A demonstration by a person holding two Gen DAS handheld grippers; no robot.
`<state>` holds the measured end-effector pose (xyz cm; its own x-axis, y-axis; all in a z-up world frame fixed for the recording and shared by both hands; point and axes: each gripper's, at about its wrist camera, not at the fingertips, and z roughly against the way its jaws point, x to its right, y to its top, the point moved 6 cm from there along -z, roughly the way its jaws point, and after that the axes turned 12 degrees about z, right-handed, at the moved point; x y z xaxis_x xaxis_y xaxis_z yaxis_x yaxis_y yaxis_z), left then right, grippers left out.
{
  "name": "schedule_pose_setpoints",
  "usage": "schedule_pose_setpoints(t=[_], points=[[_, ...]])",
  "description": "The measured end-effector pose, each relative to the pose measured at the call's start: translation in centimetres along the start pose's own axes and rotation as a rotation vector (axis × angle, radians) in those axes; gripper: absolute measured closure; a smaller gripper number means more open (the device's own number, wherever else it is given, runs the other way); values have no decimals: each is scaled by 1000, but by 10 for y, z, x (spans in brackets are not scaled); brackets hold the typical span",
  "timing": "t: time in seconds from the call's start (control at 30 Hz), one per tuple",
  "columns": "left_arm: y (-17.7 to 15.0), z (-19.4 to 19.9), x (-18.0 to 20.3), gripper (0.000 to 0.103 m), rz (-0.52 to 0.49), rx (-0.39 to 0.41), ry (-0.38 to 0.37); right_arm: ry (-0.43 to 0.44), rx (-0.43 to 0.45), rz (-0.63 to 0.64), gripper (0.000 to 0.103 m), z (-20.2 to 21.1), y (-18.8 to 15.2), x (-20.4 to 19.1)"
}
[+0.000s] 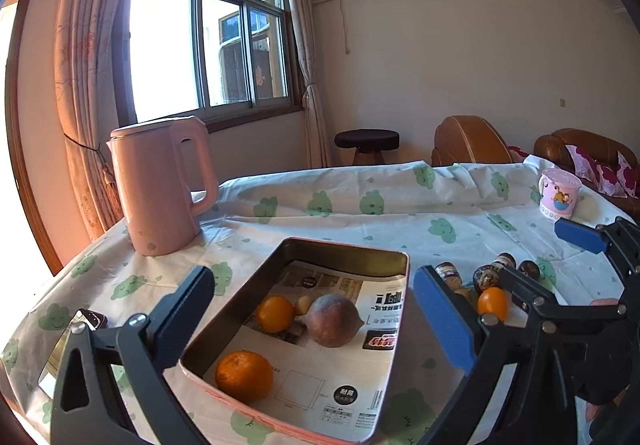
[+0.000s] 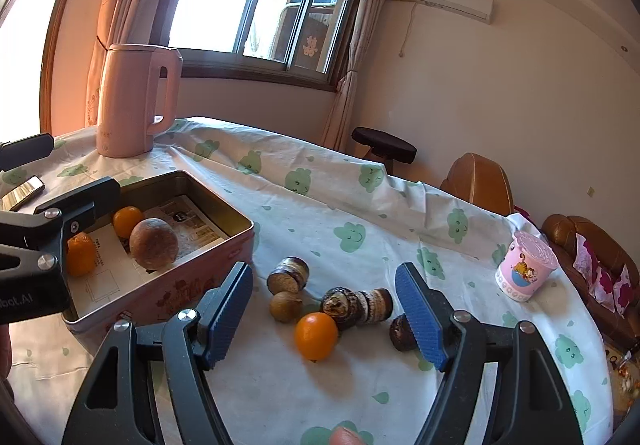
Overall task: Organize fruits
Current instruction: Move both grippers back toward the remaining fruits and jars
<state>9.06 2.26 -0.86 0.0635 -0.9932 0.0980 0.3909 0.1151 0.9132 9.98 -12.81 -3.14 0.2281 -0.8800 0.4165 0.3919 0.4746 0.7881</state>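
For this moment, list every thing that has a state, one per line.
Tin: open, no lid on, paper-lined, fruit inside.
Kettle: upright, lid shut.
Pink cup: upright, lid on.
Loose orange: on the cloth, outside the tin.
Left gripper: open, empty.
Right gripper: open, empty.

Sunlit curtained window (image 1: pixel 208 45), cream walls, brown sofa (image 1: pixel 472 141).

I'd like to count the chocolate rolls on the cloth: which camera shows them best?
The right wrist view: the chocolate rolls lie in plain sight between its open fingers. In the left wrist view they sit far right, small, partly hidden behind the grippers.
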Motion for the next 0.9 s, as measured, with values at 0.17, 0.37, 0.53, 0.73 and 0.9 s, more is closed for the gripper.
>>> schedule_pose_setpoints(t=[0.17,0.37,0.53,0.73,0.9], points=[[-5,1,30,1,-47,-4,-23,-28,-6,-42,28,4,-16,24],[-11,-1,59,1,-92,-12,-41,-43,-12,-82,28,8,-32,45],[-17,-4,78,1,-121,-19,-49,-45,-12,-105,28,10,-42,56],[-23,-8,92,1,-142,-33,-55,-49,-19,-128,28,9,-51,67],[-25,-12,102,1,-151,-42,-58,-58,-27,-141,28,9,-58,77]])
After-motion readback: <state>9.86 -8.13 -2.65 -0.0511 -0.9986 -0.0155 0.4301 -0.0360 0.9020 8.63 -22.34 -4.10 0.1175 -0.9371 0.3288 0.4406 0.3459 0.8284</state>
